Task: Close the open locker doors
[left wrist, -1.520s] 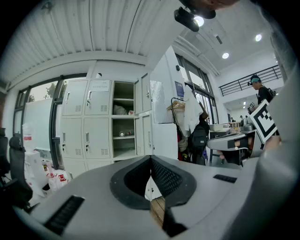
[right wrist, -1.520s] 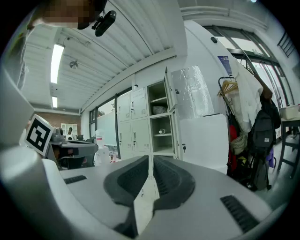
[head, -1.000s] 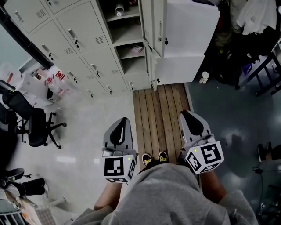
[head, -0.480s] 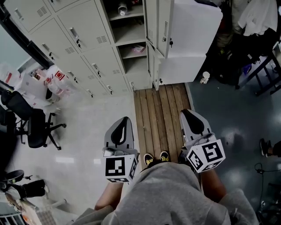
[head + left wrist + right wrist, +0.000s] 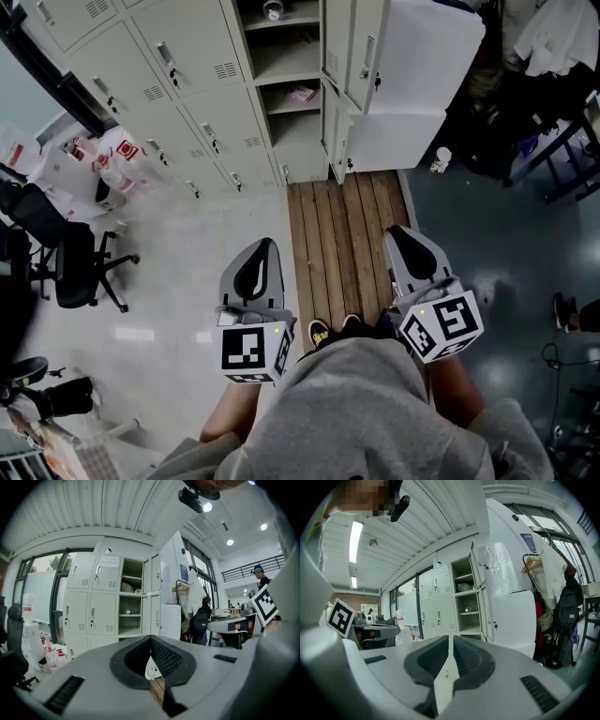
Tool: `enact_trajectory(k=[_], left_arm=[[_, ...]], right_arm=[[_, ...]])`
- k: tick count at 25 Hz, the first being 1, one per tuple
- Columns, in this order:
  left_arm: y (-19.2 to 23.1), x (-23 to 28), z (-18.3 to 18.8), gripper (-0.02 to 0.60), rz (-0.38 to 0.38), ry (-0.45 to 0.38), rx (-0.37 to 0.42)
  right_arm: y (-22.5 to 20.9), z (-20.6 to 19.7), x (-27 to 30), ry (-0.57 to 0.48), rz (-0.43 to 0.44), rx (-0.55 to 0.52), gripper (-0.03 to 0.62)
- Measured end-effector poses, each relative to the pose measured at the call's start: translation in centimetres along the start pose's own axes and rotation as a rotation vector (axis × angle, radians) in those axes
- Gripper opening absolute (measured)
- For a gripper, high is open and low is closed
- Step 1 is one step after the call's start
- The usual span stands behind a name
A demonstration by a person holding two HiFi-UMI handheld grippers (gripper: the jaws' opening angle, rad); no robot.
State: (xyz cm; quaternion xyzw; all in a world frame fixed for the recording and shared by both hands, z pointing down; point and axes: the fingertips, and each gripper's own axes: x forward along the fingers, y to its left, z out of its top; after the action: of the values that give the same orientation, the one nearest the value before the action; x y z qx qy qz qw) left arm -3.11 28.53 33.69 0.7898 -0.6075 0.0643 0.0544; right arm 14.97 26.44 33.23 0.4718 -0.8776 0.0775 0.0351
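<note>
A bank of pale grey lockers (image 5: 178, 66) stands ahead. One column is open, with bare shelves (image 5: 286, 58) and a small item on the lower shelf (image 5: 302, 94). Its white doors (image 5: 422, 66) hang swung out to the right, also seen as open doors (image 5: 513, 613) in the right gripper view. The left gripper view shows the open compartments (image 5: 130, 602). My left gripper (image 5: 266, 246) and right gripper (image 5: 399, 232) are held level at waist height, well short of the lockers. Both are shut, with nothing between the jaws of the left gripper (image 5: 151, 638) or the right gripper (image 5: 451, 637).
A strip of wooden planks (image 5: 347, 234) leads to the open column. A black office chair (image 5: 66, 267) and plastic bags (image 5: 103, 159) sit at the left. A paper cup (image 5: 441, 159) stands by the lower door; hanging clothes (image 5: 553, 37) and chair legs crowd the right.
The lockers have come nearer and slid down in the head view as both grippers are carried forward along the planks. Both jaw pairs look the same.
</note>
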Motion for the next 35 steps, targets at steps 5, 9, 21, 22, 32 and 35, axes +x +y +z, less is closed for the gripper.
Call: enact_trajectory(k=[5, 9, 21, 22, 32, 35], left_arm=[[0.8, -0.9, 0.0, 0.011, 0.003, -0.014, 0.0], [1.6, -1.1, 0.2, 0.011, 0.006, -0.018, 0.002], [1.7, -0.1, -0.3, 0.011, -0.036, -0.009, -0.02], [1.7, 0.2, -0.2, 0.011, -0.037, -0.01, -0.015], [2.1, 4.4, 0.2, 0.011, -0.037, -0.011, 0.0], [2.5, 6.4, 0.4, 0.011, -0.037, -0.01, 0.001]], right_arm=[[1.0, 0.2, 0.2, -0.006, 0.007, -0.021, 0.049], [1.7, 0.3, 0.3, -0.004, 0.005, -0.027, 0.048], [1.6, -0.2, 0.9, 0.01, -0.006, -0.039, 0.049], [1.5, -0.2, 1.1, 0.009, -0.007, -0.039, 0.049], [-1.5, -0.2, 4.4, -0.001, -0.01, -0.025, 0.049], [-3.0, 0.2, 6.0, -0.01, -0.014, -0.025, 0.049]])
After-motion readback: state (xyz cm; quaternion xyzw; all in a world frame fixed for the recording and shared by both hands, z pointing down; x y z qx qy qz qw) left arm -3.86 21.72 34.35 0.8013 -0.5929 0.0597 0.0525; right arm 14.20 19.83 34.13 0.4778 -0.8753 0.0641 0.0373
